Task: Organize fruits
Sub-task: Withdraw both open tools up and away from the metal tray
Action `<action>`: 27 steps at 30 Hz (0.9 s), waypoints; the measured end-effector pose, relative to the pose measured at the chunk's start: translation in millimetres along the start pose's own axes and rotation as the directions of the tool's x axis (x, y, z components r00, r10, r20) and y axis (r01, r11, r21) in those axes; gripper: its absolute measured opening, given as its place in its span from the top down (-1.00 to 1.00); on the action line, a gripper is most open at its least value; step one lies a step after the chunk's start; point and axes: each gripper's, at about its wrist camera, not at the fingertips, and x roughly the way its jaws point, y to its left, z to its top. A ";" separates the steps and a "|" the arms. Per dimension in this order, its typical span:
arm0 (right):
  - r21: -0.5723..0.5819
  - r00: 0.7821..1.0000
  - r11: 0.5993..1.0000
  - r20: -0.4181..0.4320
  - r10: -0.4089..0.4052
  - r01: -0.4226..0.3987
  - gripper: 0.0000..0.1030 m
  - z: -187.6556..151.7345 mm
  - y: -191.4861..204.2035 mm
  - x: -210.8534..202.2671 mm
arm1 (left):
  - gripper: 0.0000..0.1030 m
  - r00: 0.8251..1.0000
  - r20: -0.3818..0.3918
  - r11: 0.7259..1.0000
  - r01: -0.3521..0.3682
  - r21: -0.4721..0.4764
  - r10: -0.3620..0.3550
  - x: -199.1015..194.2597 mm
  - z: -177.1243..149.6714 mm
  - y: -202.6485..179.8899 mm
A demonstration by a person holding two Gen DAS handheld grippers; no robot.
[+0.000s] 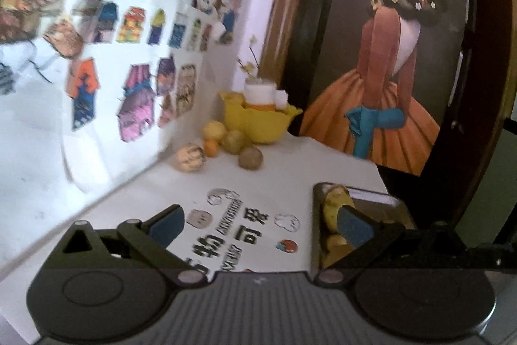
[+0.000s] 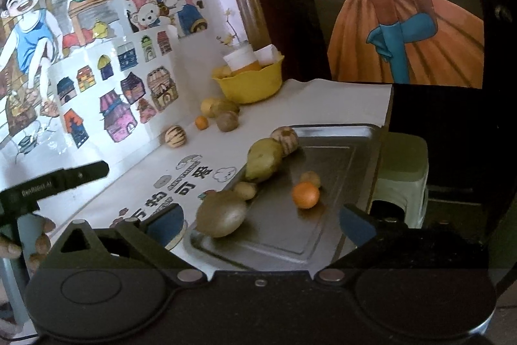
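Both the left gripper [image 1: 260,223] and the right gripper [image 2: 260,220] have jaws wide apart and empty, while a green pear [image 2: 263,159] and a small orange [image 2: 305,195] lie on the grey metal tray [image 2: 339,157] at frame centre, more fruit beside the yellow plastic bowl [image 2: 250,83] higher up.

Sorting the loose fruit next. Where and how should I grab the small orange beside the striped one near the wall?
Grip the small orange across its round middle, coming from above and the tray side. It sits apart from the striped fruit, so jaws fit either side; the wall blocks the far side.
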 end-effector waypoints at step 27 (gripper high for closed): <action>0.177 0.980 0.983 -0.187 0.070 -0.036 -0.99 -43.5 74.1 -55.8 | -0.99 0.974 -0.226 0.999 0.031 0.020 -0.026 -124.2 5.7 22.1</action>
